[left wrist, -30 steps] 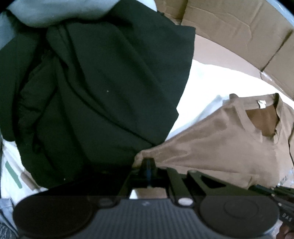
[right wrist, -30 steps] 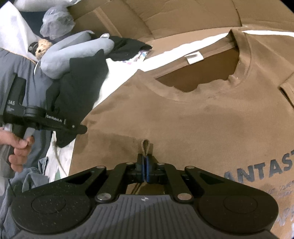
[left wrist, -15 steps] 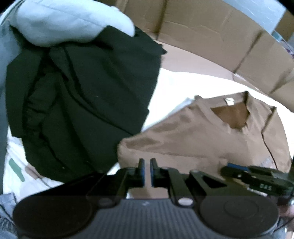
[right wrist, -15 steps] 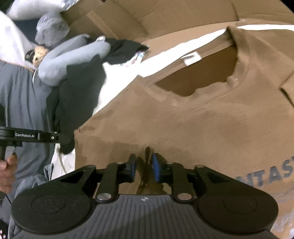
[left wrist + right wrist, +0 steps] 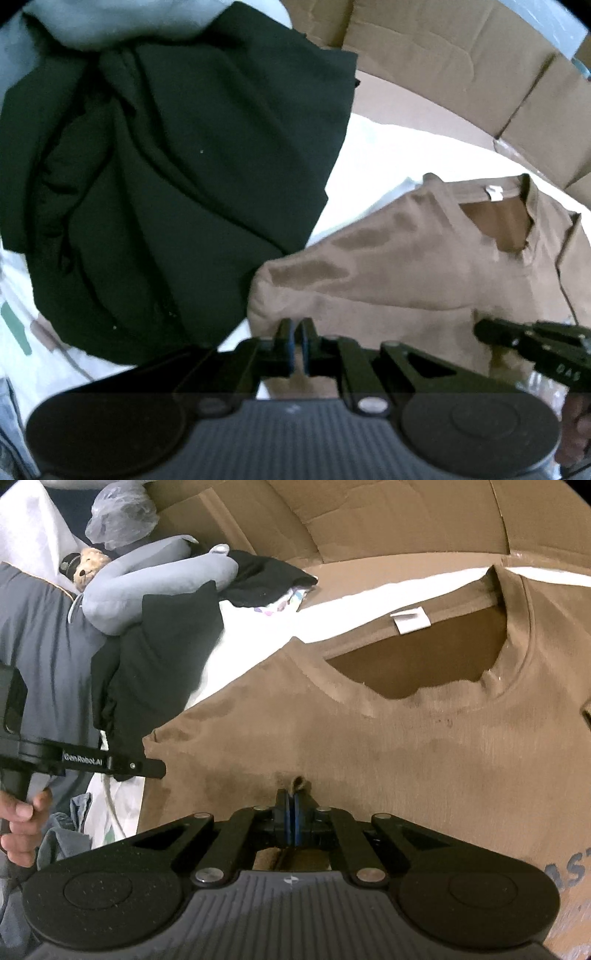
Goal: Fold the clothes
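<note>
The brown tee [image 5: 369,738] lies spread, print side up, on a white sheet [image 5: 258,627], its open collar [image 5: 424,657] toward the cardboard wall [image 5: 369,517]. By the look of it the fold is only starting: the sleeve side nearest the black pile [image 5: 166,184] already appears tucked under into a straight edge, while the body is still flat and full width. What is left, as I judge it, is bringing in the other side, folding the length up, and then dealing with the black pile, which is still crumpled.

The right tool [image 5: 291,812] is closed on a small pinch of tee cloth, a little loop standing up just ahead of its tips, on the hem side of the collar. The left tool [image 5: 295,343] sits at the tee's folded corner, nearest the pile; its tips look closed to a thin slit, and whether any cloth is caught in them cannot be made out.

The right view alone shows the collar label [image 5: 410,622], part of the chest lettering [image 5: 569,871], a grey plush [image 5: 147,590] and a small bear [image 5: 90,566] beyond the pile, and the hand [image 5: 20,827] holding the left tool. The left view alone shows the pile's full bulk and deep creases, with a pale garment [image 5: 110,22] lying over its far side, plus the right tool's tip [image 5: 495,334] reaching in over the tee.
</note>
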`<state>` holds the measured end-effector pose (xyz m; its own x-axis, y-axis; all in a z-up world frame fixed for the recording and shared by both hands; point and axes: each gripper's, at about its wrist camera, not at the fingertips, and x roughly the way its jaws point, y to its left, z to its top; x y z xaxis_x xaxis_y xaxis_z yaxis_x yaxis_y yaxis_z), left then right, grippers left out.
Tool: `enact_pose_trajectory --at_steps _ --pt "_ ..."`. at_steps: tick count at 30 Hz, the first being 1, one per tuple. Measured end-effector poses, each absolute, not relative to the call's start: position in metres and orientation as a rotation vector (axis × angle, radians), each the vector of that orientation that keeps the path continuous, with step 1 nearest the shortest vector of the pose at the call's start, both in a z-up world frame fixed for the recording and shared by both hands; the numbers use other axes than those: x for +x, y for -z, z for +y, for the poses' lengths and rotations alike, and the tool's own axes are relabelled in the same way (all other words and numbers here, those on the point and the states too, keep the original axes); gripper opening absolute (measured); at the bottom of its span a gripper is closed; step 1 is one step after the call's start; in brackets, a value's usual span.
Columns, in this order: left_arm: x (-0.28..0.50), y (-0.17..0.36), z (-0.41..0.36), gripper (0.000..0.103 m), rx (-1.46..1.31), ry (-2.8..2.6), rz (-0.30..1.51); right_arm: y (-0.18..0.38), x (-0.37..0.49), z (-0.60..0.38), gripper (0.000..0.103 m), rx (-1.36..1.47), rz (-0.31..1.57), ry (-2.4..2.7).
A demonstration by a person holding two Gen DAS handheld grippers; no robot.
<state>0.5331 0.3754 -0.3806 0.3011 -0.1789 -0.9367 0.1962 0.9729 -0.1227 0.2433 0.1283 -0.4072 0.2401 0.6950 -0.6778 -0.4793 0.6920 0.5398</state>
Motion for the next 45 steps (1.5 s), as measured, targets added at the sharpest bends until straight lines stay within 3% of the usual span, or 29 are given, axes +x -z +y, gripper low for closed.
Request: enact_pose_trajectory --at_steps 6,11,20,32,41,45 --pt "0.532 0.380 0.379 0.003 -0.016 0.231 1.224 0.410 0.245 0.127 0.004 0.248 1.072 -0.765" --pt "0.505 0.361 0.374 0.007 0.015 0.309 1.198 0.389 0.233 0.113 0.026 0.224 0.985 -0.744" --pt "0.450 0.360 0.352 0.007 0.045 0.456 1.164 0.368 0.189 0.127 0.026 0.103 0.925 -0.927" --pt "0.409 0.395 0.362 0.008 0.084 0.474 1.199 0.389 0.137 0.149 0.026 -0.145 0.952 -1.034" --pt "0.374 0.377 0.378 0.009 0.142 0.469 1.207 0.382 0.117 0.136 0.027 -0.284 0.962 -1.045" --pt "0.358 0.364 0.385 0.018 0.142 0.448 1.180 0.375 0.109 0.126 0.027 -0.278 0.951 -1.056"
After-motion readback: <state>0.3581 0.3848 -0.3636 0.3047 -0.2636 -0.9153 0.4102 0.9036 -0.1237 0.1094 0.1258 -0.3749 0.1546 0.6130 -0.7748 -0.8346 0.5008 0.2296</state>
